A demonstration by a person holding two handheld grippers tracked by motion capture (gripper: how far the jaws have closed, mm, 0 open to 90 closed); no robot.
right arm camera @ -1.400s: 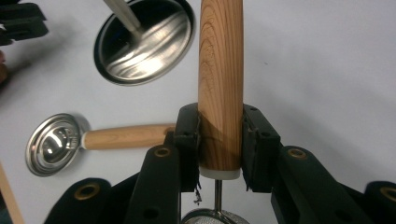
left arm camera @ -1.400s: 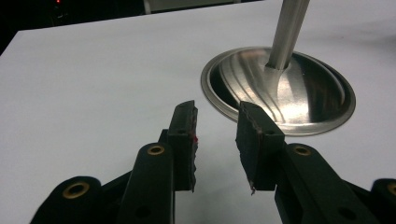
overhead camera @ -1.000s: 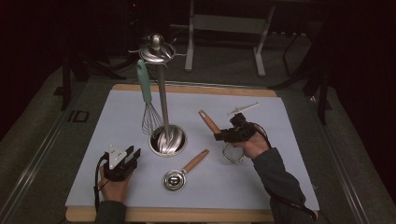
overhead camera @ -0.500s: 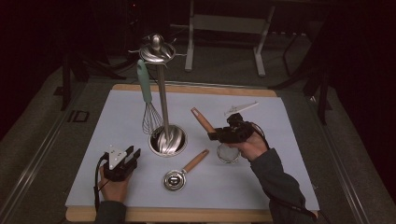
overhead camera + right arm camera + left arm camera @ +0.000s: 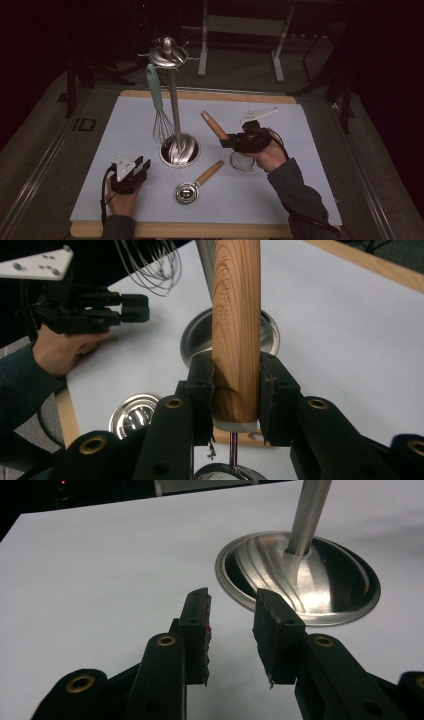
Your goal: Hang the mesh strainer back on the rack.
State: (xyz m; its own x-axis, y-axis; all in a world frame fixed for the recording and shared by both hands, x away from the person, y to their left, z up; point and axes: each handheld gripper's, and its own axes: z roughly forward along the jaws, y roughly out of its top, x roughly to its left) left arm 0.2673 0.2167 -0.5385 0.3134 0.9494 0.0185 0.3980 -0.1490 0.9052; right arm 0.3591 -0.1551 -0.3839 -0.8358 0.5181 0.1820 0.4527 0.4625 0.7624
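1 right tool [image 5: 235, 385] clamped on strainer's wooden handle [image 5: 236, 315], left tool [image 5: 231, 625] released beside stand base [image 5: 320, 580], whisk [image 5: 161, 122] hanging.

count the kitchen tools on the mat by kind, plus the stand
Wooden-handled strainers: 1, the strainer, its wooden handle clamped in the right gripper
Wooden-handled measuring cups: 1, the steel cup lying on the mat
Whisks: 1, the green-handled whisk hanging on the stand
Utensil stands: 1, the steel stand
Total: 4
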